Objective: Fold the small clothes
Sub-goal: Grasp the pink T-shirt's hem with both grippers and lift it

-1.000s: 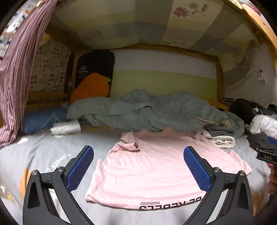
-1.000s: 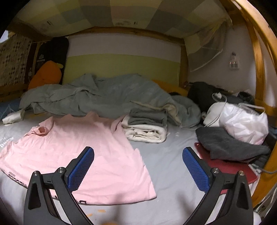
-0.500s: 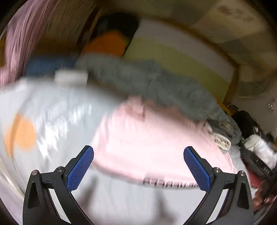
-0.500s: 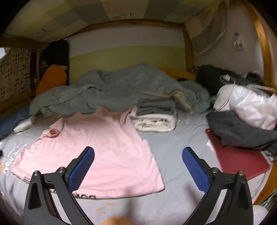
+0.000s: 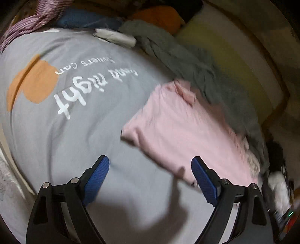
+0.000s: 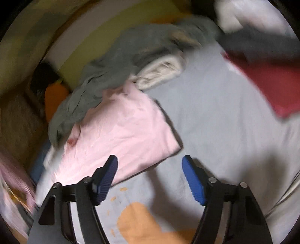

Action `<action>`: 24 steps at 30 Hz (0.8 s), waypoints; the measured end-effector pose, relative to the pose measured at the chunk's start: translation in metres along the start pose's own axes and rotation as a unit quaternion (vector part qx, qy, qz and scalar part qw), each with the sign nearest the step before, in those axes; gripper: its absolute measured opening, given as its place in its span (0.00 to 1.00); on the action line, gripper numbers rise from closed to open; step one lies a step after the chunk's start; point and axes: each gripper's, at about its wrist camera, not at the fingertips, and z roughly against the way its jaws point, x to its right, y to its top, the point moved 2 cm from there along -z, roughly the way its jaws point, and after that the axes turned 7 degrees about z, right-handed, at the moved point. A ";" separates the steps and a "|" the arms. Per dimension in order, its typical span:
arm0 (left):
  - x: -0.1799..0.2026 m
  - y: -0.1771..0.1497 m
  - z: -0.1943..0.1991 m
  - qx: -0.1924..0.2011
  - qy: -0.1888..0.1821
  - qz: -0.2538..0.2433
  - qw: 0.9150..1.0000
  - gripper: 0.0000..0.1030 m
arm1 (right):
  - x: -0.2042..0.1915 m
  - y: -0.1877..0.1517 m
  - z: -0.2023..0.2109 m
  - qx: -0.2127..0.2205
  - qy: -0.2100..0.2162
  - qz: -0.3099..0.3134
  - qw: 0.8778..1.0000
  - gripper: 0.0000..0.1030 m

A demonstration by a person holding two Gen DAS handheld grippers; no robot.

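A pink T-shirt [image 5: 183, 129] lies flat on the grey bedsheet [image 5: 78, 131]. My left gripper [image 5: 150, 178] hovers just short of the shirt's near left hem corner; its jaws are closing and hold nothing. In the right wrist view the pink T-shirt [image 6: 121, 135] shows its near right hem corner, which sits just ahead of my right gripper [image 6: 150, 178]. That gripper's jaws are closing too, with only bare sheet between the blue pads [image 6: 105, 180]. Both views are rolled and blurred.
A rumpled grey blanket [image 6: 131, 62] lies behind the shirt. Folded cream and grey clothes [image 6: 161, 73] sit at its far right corner. A dark red pad [image 6: 266, 82] under a dark grey garment [image 6: 262, 45] lies to the right. An orange plush [image 5: 159, 16] lies at the bed's head.
Both grippers dropped toward the bed, rolled, and closed in on the shirt's near hem corners. Their jaws narrowed, the right more than the left. The shirt has not moved.
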 end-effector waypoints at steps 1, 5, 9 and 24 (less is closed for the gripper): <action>0.000 0.003 -0.003 0.002 0.000 0.009 1.000 0.84 | 0.008 -0.001 -0.010 -0.008 0.009 -0.037 0.999 0.67; -0.007 0.015 -0.005 0.023 -0.008 0.024 0.999 0.80 | 0.009 0.009 -0.023 0.004 0.012 -0.046 0.999 0.62; 0.003 0.021 -0.012 0.042 0.020 -0.009 0.999 0.65 | 0.010 0.017 -0.033 0.010 0.015 -0.050 0.999 0.62; 0.011 0.036 0.082 0.072 -0.093 -0.038 0.992 0.06 | -0.004 0.016 0.073 0.101 0.008 -0.036 0.994 0.04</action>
